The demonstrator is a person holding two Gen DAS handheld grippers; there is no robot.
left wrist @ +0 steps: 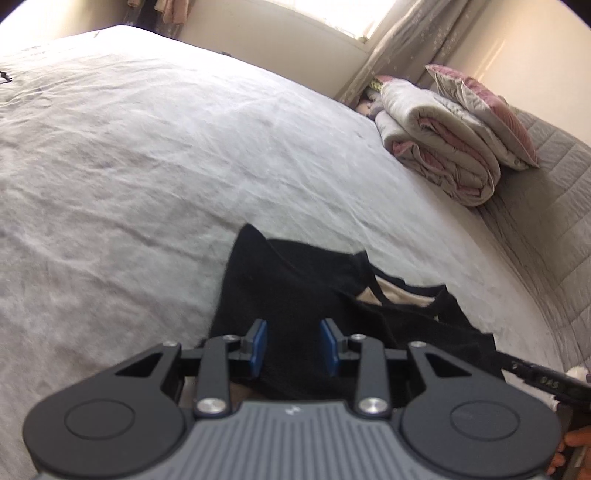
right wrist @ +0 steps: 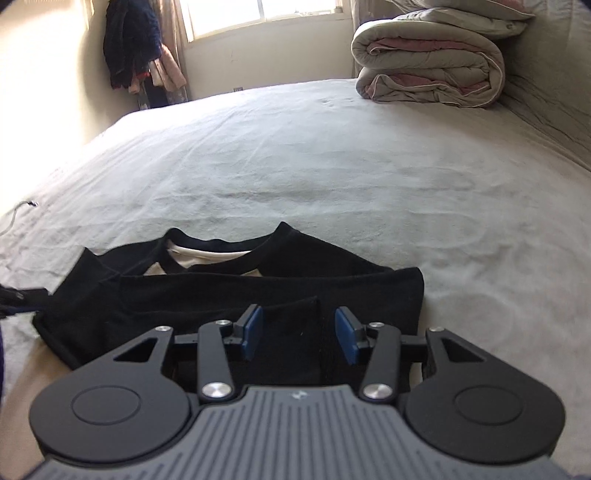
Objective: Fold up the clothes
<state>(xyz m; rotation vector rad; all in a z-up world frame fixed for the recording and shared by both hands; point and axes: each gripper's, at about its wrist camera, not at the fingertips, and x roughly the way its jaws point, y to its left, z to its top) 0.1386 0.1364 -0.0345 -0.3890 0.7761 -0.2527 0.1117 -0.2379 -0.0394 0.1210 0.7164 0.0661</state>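
A black top (left wrist: pixel 295 280) with a cream inner lining at its neck lies flat on the pale bed sheet (left wrist: pixel 166 147), partly folded over itself. My left gripper (left wrist: pixel 294 343) hovers over its near part, blue pads apart, with only flat cloth showing in the gap. In the right wrist view the same black top (right wrist: pixel 258 288) lies with its neck hole away from me. My right gripper (right wrist: pixel 299 332) stands open above the near edge, where a folded flap's edge runs between the pads without being pressed. A dark part of the other gripper (right wrist: pixel 14 295) shows at the top's left end.
A rolled grey and pink duvet (right wrist: pixel 428 62) and a pillow (left wrist: pixel 487 107) sit at the far right of the bed, by the quilted grey headboard (left wrist: pixel 554 206). Clothes (right wrist: pixel 133 44) hang near the window (right wrist: pixel 258 14). A thin cable (right wrist: pixel 22 210) lies at the sheet's left edge.
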